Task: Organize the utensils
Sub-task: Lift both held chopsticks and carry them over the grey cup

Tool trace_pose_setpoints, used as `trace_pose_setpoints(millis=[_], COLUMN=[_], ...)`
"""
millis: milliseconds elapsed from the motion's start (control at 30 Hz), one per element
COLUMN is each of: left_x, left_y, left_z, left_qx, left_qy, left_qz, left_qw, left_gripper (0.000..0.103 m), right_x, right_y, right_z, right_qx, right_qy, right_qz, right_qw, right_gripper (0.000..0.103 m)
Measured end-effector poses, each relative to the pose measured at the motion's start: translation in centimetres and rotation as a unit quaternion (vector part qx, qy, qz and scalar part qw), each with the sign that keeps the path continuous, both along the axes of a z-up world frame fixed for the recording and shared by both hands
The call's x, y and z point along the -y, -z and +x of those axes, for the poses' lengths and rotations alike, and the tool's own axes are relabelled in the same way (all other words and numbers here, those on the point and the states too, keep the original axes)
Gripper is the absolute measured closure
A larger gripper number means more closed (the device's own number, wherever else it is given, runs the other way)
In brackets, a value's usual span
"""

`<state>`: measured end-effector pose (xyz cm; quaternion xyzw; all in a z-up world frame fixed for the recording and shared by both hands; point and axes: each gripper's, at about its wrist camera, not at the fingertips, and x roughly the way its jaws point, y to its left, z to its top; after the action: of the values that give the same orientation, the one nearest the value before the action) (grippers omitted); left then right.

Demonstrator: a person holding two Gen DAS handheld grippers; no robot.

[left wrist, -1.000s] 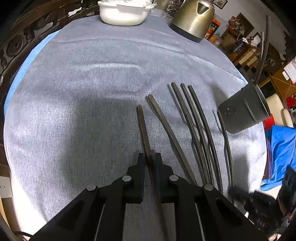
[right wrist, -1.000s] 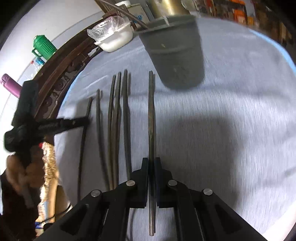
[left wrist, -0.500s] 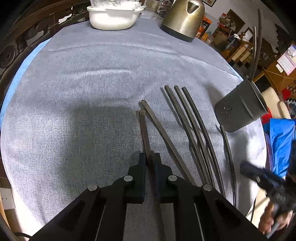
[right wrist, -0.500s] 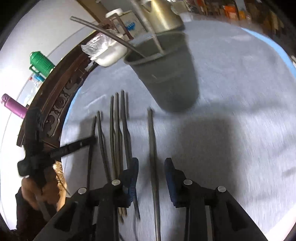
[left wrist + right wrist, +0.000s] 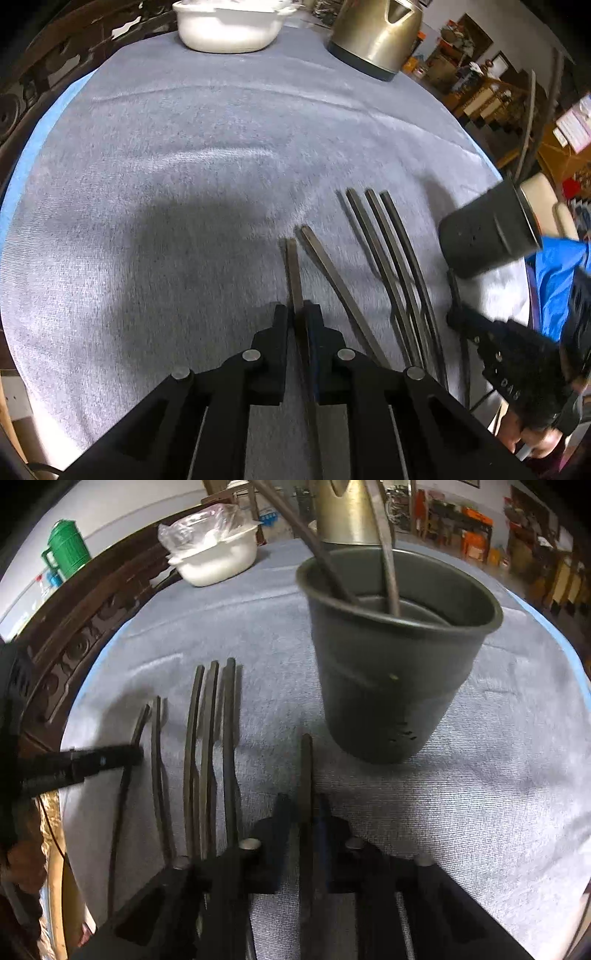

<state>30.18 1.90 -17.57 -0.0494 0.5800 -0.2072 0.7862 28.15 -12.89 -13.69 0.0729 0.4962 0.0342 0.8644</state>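
The right gripper (image 5: 303,805), open half a second ago, has closed on a utensil (image 5: 306,760) just before the cup (image 5: 399,657), near the table's (image 5: 480,794) right edge. The left gripper (image 5: 297,314) stays clamped on another utensil (image 5: 293,269).

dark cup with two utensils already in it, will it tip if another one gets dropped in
The dark cup probably tips easily: it narrows toward its base, and the two utensils lean out well above its rim. It looks thin-walled, so likely light and apt to slide on the cloth.

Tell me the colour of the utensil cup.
Dark grey cup, clearest in the right wrist view.
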Motion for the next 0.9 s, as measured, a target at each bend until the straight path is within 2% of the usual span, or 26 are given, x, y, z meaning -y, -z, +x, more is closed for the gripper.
trace_pose_setpoints(millis=[167, 300, 400, 600, 733, 900], left_x=[0.2, 0.7, 0.2, 0.3, 0.6, 0.9], left_y=[0.0, -0.1, -1.4, -6.3, -10.2, -13.6], left_z=[0.6, 0.9, 0.3, -1.2, -2.7, -4.5], left_qx=[0.015, 0.023, 0.037, 0.100, 0.159, 0.201], left_qy=[-0.007, -0.023, -0.036, -0.032, -0.023, -0.013], left_qz=[0.000, 0.000, -0.012, -0.040, -0.061, -0.083], left_qw=[0.9999, 0.9995, 0.9986, 0.9937, 0.9851, 0.9761], left_gripper=[0.095, 0.096, 0.096, 0.097, 0.097, 0.097], right_x=[1.0, 0.8, 1.1, 2.0, 3.1, 4.6], right_y=[-0.4, -2.1, -4.2, -7.2, -9.8, -12.3], right_z=[-0.9, -2.2, -3.6, -5.1, -6.3, -8.0], right_qx=[0.015, 0.050, 0.087, 0.149, 0.207, 0.269], right_qy=[-0.009, -0.027, -0.040, -0.038, -0.030, -0.013], right_qz=[0.028, 0.040, 0.047, 0.077, 0.097, 0.120], right_qw=[0.999, 0.998, 0.994, 0.985, 0.973, 0.956], right_gripper=[0.097, 0.097, 0.097, 0.097, 0.097, 0.097])
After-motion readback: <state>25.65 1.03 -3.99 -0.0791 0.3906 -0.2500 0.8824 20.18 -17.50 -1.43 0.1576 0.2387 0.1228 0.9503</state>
